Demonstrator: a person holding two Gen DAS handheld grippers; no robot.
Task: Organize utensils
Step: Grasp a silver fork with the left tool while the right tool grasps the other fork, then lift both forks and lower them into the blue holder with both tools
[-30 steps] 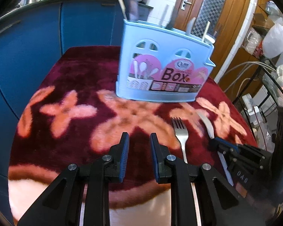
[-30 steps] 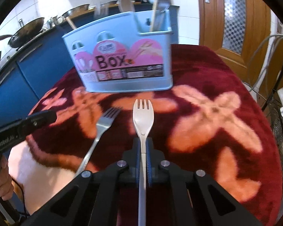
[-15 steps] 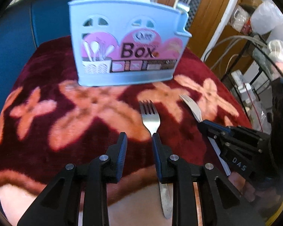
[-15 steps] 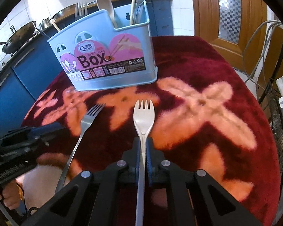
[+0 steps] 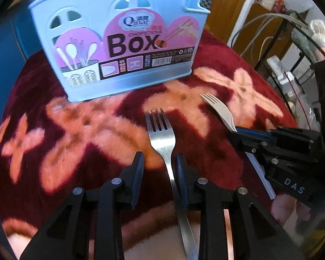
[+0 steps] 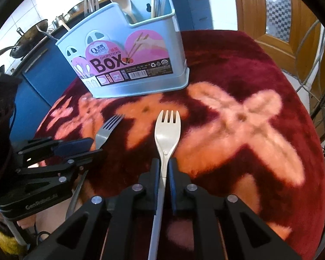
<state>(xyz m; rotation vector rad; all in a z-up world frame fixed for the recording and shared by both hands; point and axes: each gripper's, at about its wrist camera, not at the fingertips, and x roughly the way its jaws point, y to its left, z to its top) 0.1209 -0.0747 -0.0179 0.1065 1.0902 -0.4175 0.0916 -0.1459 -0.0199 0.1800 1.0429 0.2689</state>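
A light blue utensil box (image 5: 119,41) stands on the red flowered cloth; it also shows in the right wrist view (image 6: 127,65) with spoons and forks in it. A steel fork (image 5: 161,134) lies on the cloth, its neck between the open fingers of my left gripper (image 5: 159,162), close to the right finger. My right gripper (image 6: 163,169) is shut on a cream plastic fork (image 6: 167,130), held above the cloth. That fork (image 5: 220,108) and gripper (image 5: 236,130) show in the left wrist view. The steel fork (image 6: 106,130) and left gripper (image 6: 86,149) show at the right view's left.
The round table (image 6: 260,65) has a red cloth with orange flowers. Blue kitchen cabinets (image 6: 39,80) with pans stand behind. A wooden door (image 6: 277,10) is at the back right. Wire racks and cables (image 5: 292,43) stand beside the table.
My left gripper has moved right and forward so that its fingers now straddle the steel fork. The right gripper has kept hold of the cream fork and drawn nearer the box.
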